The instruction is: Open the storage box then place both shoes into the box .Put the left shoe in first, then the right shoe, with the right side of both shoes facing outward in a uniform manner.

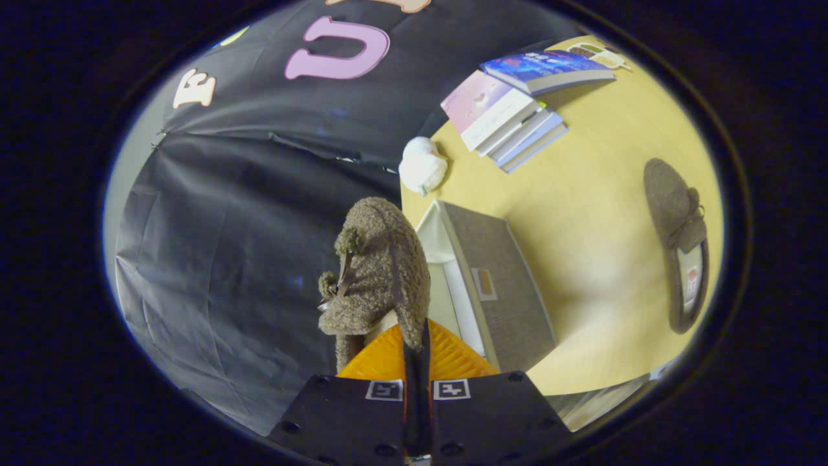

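At frame centre the gripper (417, 353) is pinched closed on the heel rim of a fuzzy shoe (378, 272), which hangs soft, light (likely floppy). The open storage box (498, 285) sits right; second shoe (679, 243) far right.

Held shoe (378, 272) beside open box (498, 285)

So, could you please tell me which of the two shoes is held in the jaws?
The fuzzy brown shoe beside the open storage box: the gripper is shut on its edge. The other shoe lies flat on the table.
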